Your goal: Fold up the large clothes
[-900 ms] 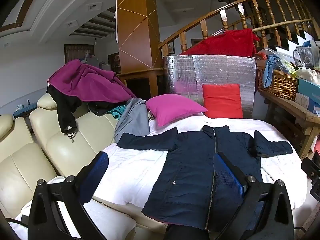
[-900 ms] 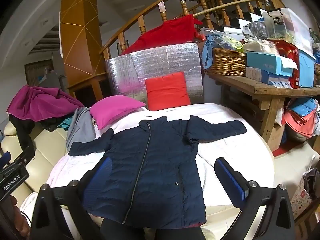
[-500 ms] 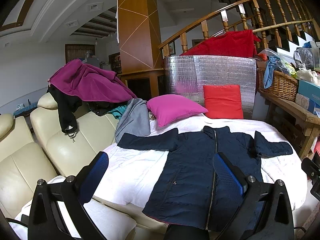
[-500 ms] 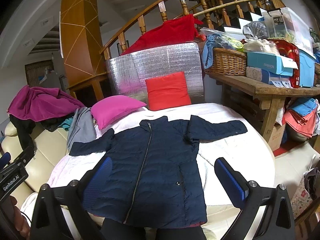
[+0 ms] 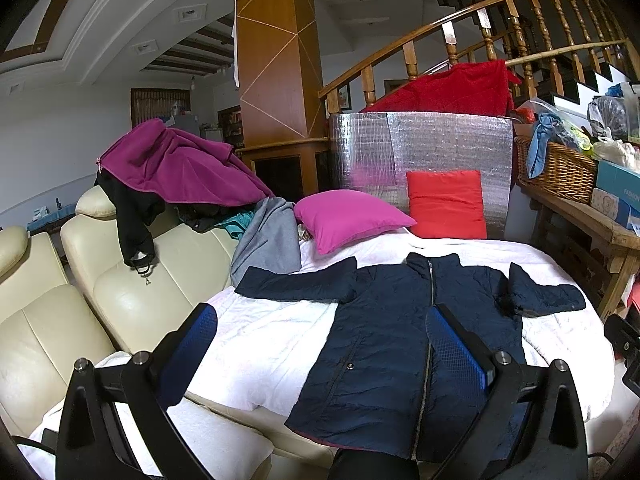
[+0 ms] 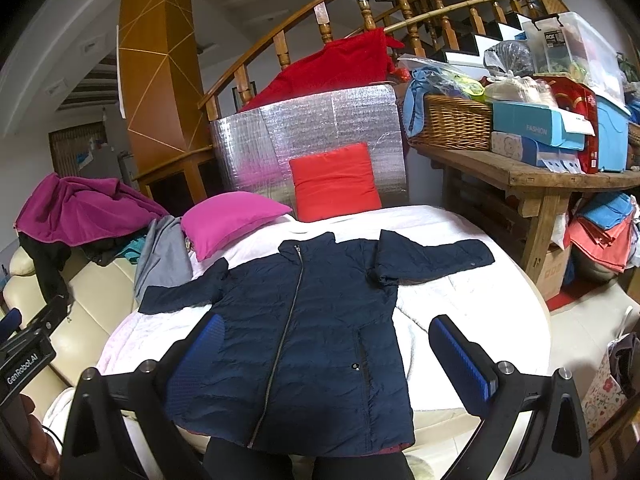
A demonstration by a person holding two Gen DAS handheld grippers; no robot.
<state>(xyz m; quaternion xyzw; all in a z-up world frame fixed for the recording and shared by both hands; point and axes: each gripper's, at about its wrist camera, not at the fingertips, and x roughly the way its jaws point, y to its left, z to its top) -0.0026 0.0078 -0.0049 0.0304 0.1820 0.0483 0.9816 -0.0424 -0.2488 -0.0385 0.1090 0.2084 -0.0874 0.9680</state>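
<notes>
A navy quilted jacket [image 5: 392, 344] lies flat, zipped, front up, on a white-covered round table [image 5: 260, 344], sleeves spread to both sides. It also shows in the right wrist view [image 6: 304, 344]. My left gripper [image 5: 320, 344] is open and empty, held above the near left part of the jacket's hem. My right gripper [image 6: 332, 356] is open and empty, held above the jacket's lower body. Neither touches the cloth.
A pink cushion [image 5: 348, 216] and a red cushion [image 5: 446, 204] sit at the table's far side before a silver foil panel [image 6: 316, 136]. A cream sofa [image 5: 80, 300] with piled clothes [image 5: 180, 168] stands left. A wooden bench [image 6: 536, 176] with a basket and boxes stands right.
Both views have shifted only very slightly; the jacket has not moved and both grippers stay open.
</notes>
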